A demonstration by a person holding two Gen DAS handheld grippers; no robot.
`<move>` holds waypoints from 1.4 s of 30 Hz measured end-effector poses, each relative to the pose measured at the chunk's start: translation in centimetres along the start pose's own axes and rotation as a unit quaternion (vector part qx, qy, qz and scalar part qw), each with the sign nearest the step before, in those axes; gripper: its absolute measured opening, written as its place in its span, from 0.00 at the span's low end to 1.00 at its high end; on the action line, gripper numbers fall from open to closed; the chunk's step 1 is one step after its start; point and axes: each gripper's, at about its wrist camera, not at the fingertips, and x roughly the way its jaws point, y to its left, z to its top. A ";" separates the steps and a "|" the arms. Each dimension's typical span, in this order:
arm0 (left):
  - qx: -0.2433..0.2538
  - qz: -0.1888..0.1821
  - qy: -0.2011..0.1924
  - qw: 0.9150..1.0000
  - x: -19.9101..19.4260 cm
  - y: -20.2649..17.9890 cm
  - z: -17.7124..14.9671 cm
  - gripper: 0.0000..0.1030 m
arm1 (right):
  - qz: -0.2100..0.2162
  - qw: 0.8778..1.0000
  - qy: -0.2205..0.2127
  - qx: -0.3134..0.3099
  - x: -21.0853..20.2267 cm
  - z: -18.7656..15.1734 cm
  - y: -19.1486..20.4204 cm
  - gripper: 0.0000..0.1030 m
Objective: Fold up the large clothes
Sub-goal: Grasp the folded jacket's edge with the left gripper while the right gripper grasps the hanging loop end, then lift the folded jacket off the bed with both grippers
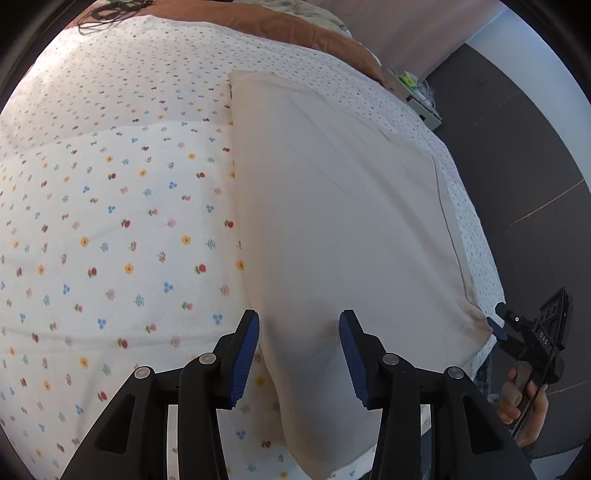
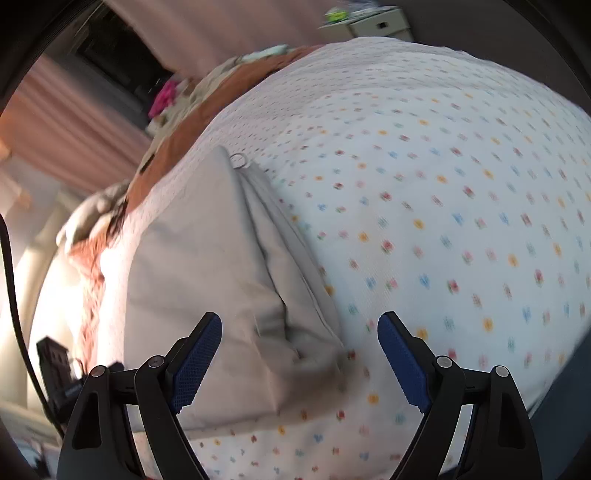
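A large cream garment (image 1: 332,206) lies folded flat on a floral bedspread (image 1: 110,221). My left gripper (image 1: 299,323) is open, its blue pads (image 1: 245,354) standing on either side of the garment's near left corner. The right gripper (image 1: 498,325) shows at the garment's near right corner, held by a hand. In the right wrist view the garment (image 2: 207,266) shows layered folds and a small metal ring (image 2: 239,159). My right gripper (image 2: 299,325) is open above its near corner, holding nothing. This view is blurred.
The bedspread (image 2: 443,221) covers a bed with a brown blanket (image 1: 303,29) at the far end. A dark floor (image 1: 517,166) lies right of the bed. A small white cabinet (image 2: 373,22) stands beyond it. Pink curtains (image 2: 74,122) hang behind. A black cable (image 2: 11,280) hangs at left.
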 end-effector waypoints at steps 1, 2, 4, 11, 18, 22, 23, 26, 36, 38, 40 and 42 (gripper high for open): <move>-0.003 -0.007 0.000 1.000 0.2 0.1 0.4 0.46 | 0.005 1.000 0.009 -0.012 0.4 0.7 0.3 0.84; -0.005 -0.010 0.000 1.000 0.4 0.3 0.9 0.46 | 0.014 0.999 0.021 -0.025 0.9 1.5 0.8 0.84; -0.007 -0.002 -0.001 1.000 0.8 0.5 1.6 0.46 | 0.023 0.998 0.043 -0.045 1.9 2.6 1.2 0.84; -0.030 0.002 -0.004 1.000 2.2 1.4 4.3 0.46 | 0.042 0.989 0.117 -0.076 6.6 6.8 2.2 0.84; -0.038 0.012 -0.005 0.999 2.9 2.0 6.5 0.46 | 0.066 0.982 0.160 -0.077 11.2 9.9 2.1 0.84; -0.042 0.018 -0.004 0.999 3.6 2.2 7.8 0.46 | 0.093 0.979 0.167 -0.065 13.3 11.2 2.0 0.84; -0.043 0.021 -0.004 0.999 3.7 2.3 8.1 0.46 | 0.105 0.978 0.168 -0.062 13.8 11.6 2.1 0.84; -0.047 0.026 -0.006 0.999 4.2 2.5 9.1 0.46 | 0.136 0.974 0.175 -0.038 15.4 12.7 1.8 0.83; -0.053 0.045 -0.008 0.998 6.1 3.0 12.5 0.46 | 0.195 0.958 0.211 -0.023 19.4 14.8 3.2 0.75; -0.056 0.047 -0.010 0.997 6.6 3.2 13.4 0.46 | 0.196 0.957 0.214 -0.022 19.8 15.0 3.6 0.74; -0.063 0.048 -0.012 0.997 7.2 3.4 14.1 0.46 | 0.195 0.957 0.215 -0.019 20.3 15.2 3.9 0.70; -0.065 0.053 -0.012 0.996 7.9 3.4 14.8 0.46 | 0.191 0.957 0.216 -0.016 20.6 15.2 4.1 0.61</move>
